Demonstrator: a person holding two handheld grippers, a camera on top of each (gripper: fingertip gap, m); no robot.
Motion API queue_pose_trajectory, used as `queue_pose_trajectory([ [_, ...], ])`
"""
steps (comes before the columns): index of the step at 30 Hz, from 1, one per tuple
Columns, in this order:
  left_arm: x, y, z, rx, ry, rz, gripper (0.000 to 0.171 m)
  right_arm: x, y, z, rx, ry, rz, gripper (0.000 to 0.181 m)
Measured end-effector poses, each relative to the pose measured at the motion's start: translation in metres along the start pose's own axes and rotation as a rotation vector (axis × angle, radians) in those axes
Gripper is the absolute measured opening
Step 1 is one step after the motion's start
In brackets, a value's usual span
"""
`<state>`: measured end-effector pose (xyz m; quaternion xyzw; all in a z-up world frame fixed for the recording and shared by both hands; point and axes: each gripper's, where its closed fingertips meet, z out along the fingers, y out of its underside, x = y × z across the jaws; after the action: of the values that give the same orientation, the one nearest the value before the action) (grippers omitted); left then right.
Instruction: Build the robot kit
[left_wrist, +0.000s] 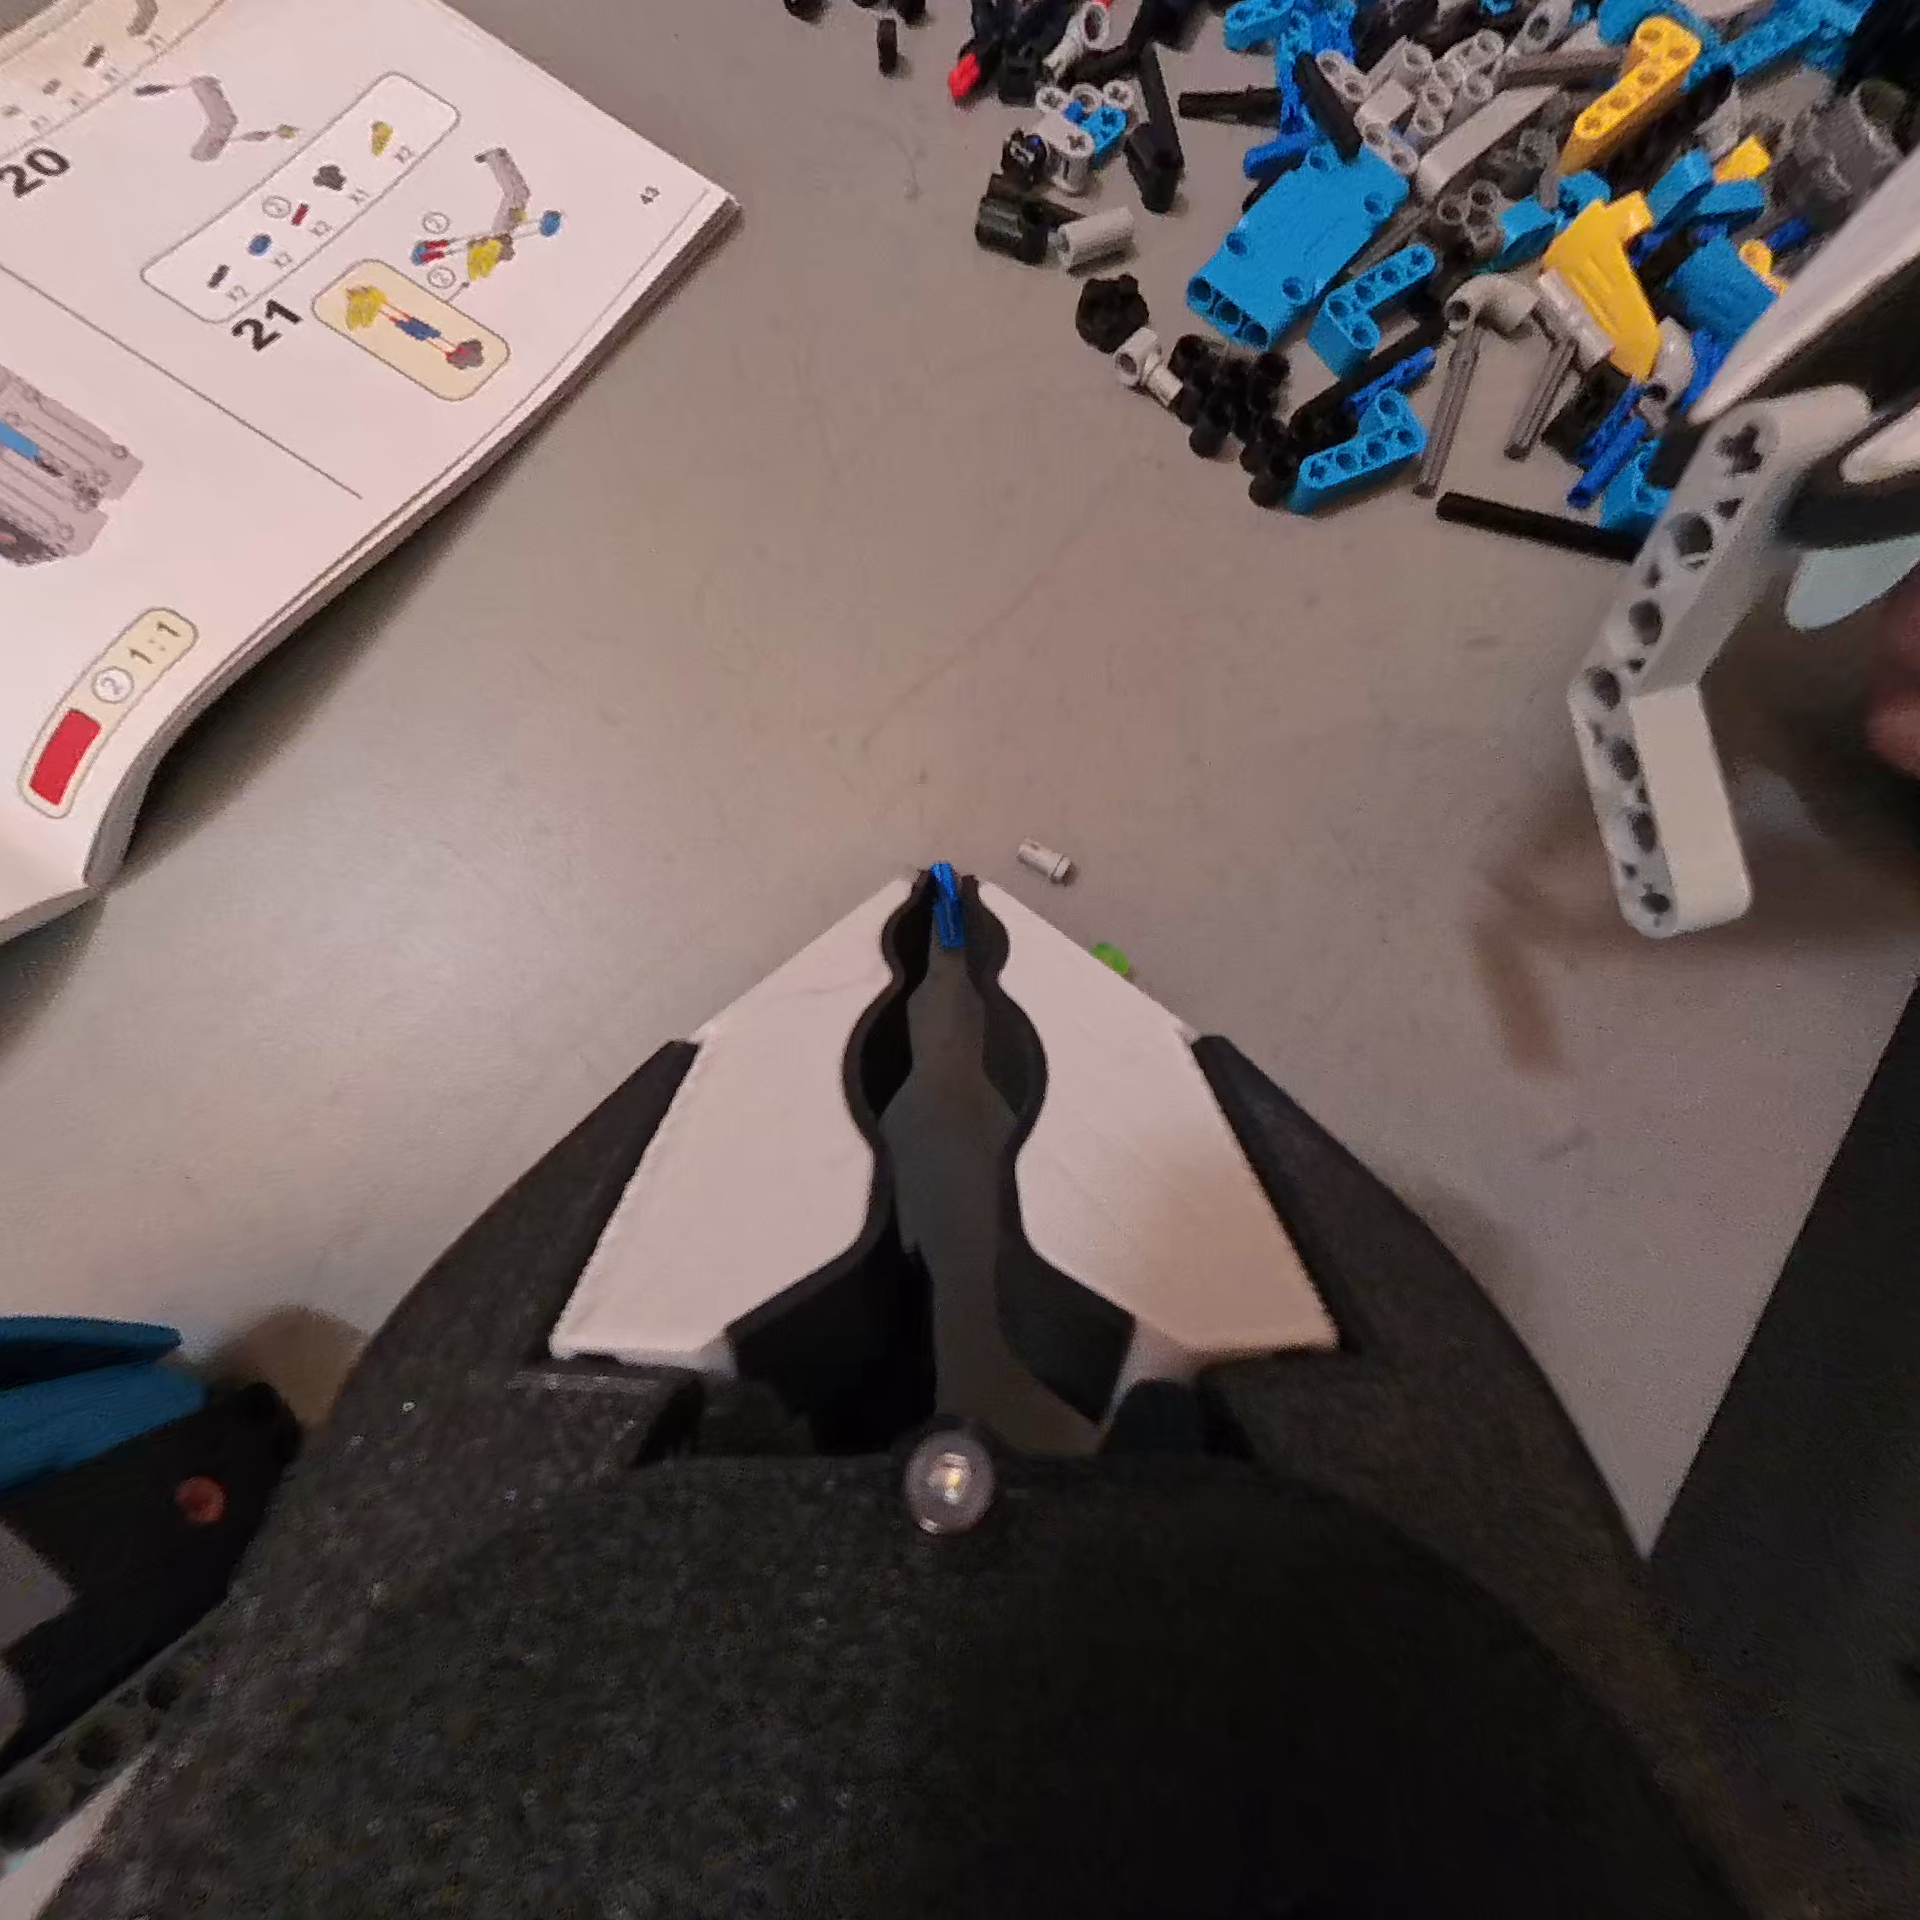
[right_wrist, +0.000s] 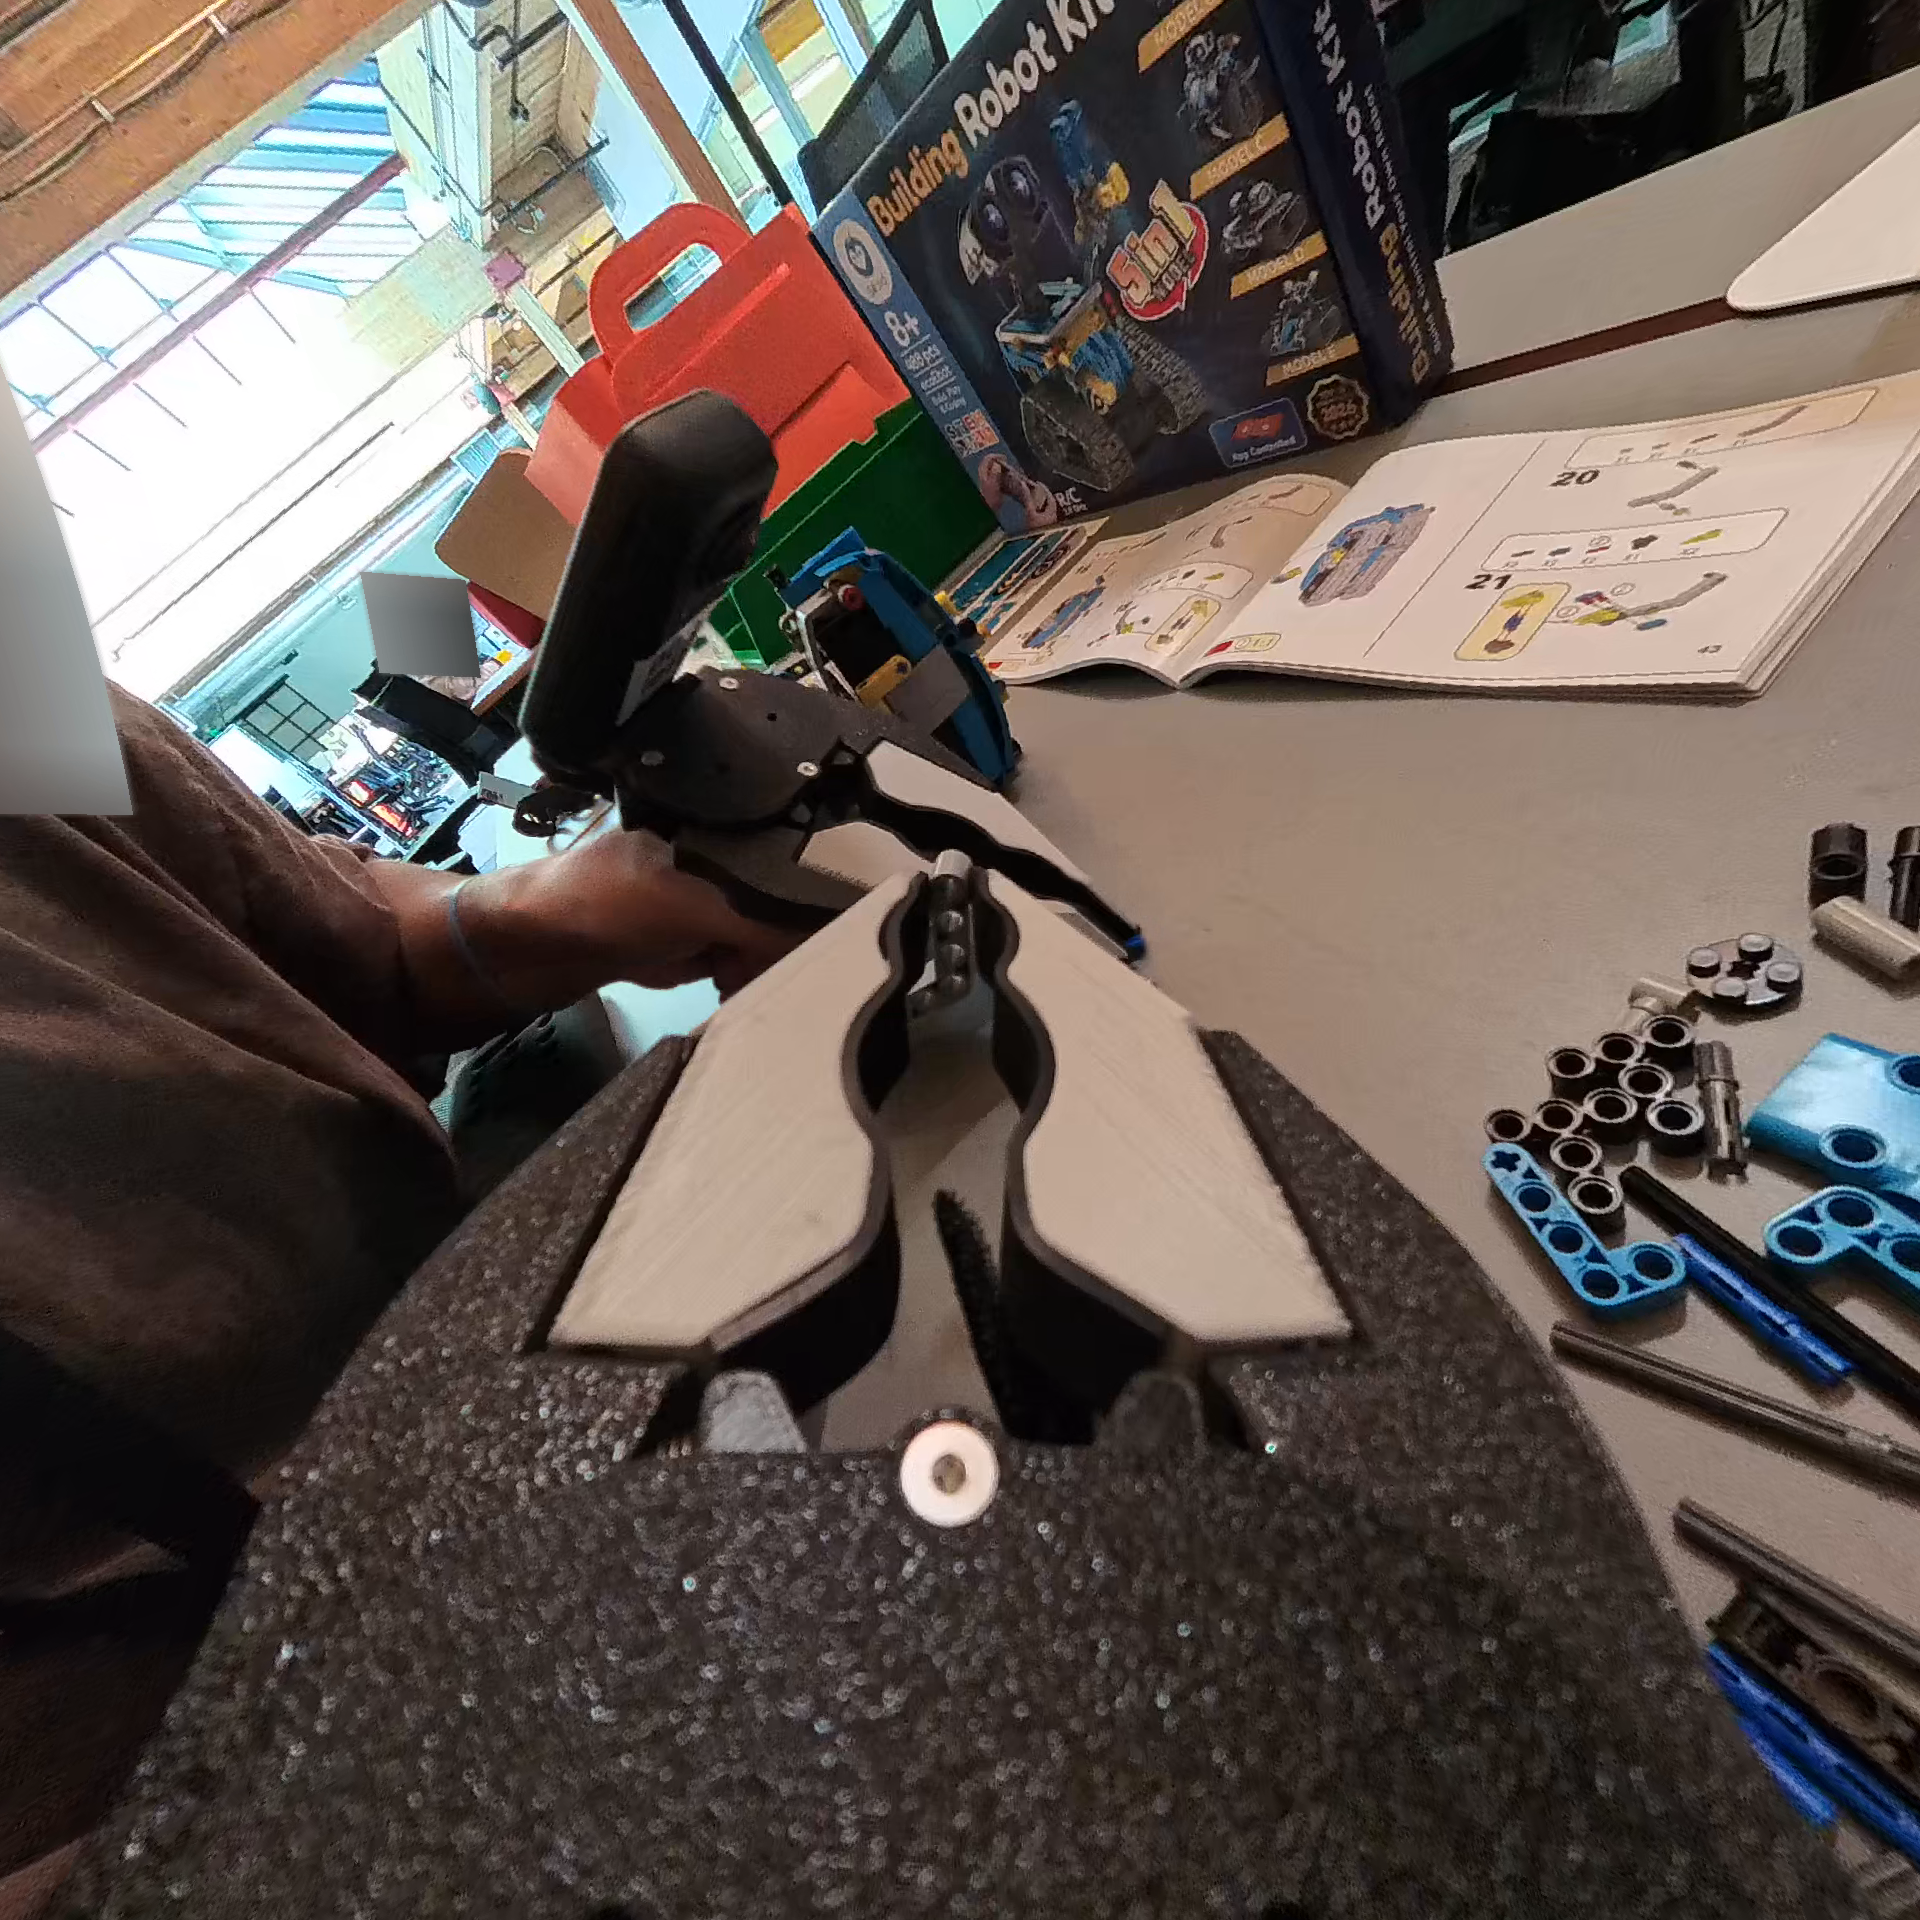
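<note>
Left tongs (left_wrist: 945, 883) pinching a small blue plastic pin (left_wrist: 945, 906) above the grey tabletop (left_wrist: 727, 727), right tongs (right_wrist: 948, 883) clamped on a light grey holed plastic beam (right_wrist: 952, 935), open printed instruction booklet (left_wrist: 312, 312) ahead-left of the left tongs, dark blue lettered kit box (right_wrist: 1122, 260) beyond the right tongs.

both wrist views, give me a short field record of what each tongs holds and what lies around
left tongs: shut on a small blue pin
right tongs: shut on a grey beam with holes
surface: grey table
near left tongs: small grey peg, green bit
left side: open instruction booklet
right side: pile of blue, black, yellow and grey parts
behind: kit box
</note>
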<state>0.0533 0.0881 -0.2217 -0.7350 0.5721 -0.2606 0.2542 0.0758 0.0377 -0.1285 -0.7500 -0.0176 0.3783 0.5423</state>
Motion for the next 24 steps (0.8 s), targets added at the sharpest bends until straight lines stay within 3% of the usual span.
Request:
queue_pose_trajectory([
  [6, -0.001, 0.006, -0.005, 0.011, -0.021, 0.071, 0.018, -0.001, 0.003, 0.003, -0.019, -0.008, 0.000, 0.008],
  [14, -0.006, 0.001, -0.001, 0.042, 0.004, 0.068, 0.008, -0.002, 0.007, 0.005, -0.043, -0.011, -0.009, 0.008],
  [19, -0.003, 0.002, -0.005, 0.042, 0.025, 0.172, 0.004, 0.003, 0.008, 0.005, -0.044, -0.006, 0.022, 0.007],
  [24, 0.035, -0.028, -0.052, 0.356, 0.073, 0.445, 0.004, 0.002, 0.018, 0.011, -0.112, -0.063, 0.088, 0.007],
])
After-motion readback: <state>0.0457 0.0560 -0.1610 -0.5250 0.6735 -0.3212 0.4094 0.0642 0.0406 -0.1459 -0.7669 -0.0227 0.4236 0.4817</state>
